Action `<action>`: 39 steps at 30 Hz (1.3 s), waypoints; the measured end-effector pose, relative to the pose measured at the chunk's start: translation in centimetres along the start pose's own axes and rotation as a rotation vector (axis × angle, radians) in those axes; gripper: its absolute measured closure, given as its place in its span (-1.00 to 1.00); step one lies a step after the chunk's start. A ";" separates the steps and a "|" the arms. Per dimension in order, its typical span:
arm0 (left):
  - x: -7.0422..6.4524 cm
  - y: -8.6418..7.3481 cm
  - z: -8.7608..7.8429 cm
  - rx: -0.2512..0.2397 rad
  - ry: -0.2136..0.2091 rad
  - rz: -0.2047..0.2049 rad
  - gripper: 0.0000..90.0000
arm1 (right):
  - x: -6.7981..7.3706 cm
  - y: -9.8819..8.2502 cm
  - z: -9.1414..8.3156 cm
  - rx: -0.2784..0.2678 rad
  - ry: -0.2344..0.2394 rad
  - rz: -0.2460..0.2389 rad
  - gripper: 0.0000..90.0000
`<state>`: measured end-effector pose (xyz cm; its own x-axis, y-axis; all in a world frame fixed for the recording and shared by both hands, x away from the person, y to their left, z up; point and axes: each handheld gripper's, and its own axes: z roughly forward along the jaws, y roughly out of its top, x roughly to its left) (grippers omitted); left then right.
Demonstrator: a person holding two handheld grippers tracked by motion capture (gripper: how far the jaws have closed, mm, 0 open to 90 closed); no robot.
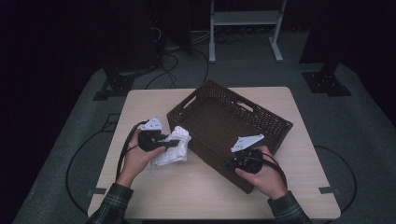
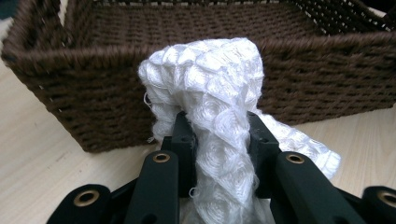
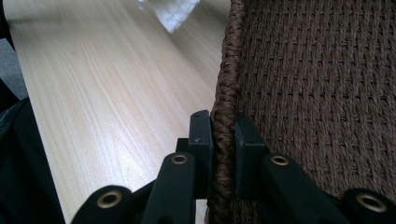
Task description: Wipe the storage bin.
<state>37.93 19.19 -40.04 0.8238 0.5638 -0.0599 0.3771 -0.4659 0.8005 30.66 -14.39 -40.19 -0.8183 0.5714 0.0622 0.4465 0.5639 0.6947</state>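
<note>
A dark brown woven basket point(image 1: 261, 122) stands at an angle on the light wooden table point(image 1: 205, 186). My left gripper point(image 1: 173, 141) is shut on a white knitted cloth point(image 1: 173, 148) just left of the basket. In the left gripper view the cloth point(image 2: 210, 98) bulges up between the black jaws, in front of the basket wall point(image 2: 322, 79). My right gripper point(image 1: 232, 161) is shut on the basket's near rim. The right gripper view shows its pads point(image 3: 201, 135) pinching the braided rim point(image 3: 226, 93), one jaw outside, one inside.
The basket takes up the table's middle and right. Bare tabletop lies in front of both hands and to the far left point(image 3: 107, 93). A corner of the white cloth point(image 3: 173, 11) shows far off. Cables trail over the table's left edge and the grey floor point(image 1: 79, 158).
</note>
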 end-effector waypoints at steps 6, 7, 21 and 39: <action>0.3 -0.4 0.5 0.028 0.001 -0.009 0.54 | 0.1 0.0 0.0 0.001 -0.007 -0.004 0.78; 0.3 -0.5 0.6 0.032 0.000 -0.008 0.54 | 0.1 0.0 0.0 0.001 -0.008 -0.005 0.78; 1.2 -1.9 3.1 0.137 -0.006 -0.023 0.54 | 0.1 0.0 0.1 0.001 -0.009 -0.003 0.78; 1.5 -3.5 5.9 0.262 -0.027 -0.055 0.54 | 0.1 0.0 0.2 0.019 -0.007 -0.006 0.78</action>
<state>40.35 17.71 -46.48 0.8086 0.5764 -0.1183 0.5156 -0.5973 0.6143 30.65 -14.22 -40.37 -0.8184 0.5723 0.0529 0.4484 0.5783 0.6816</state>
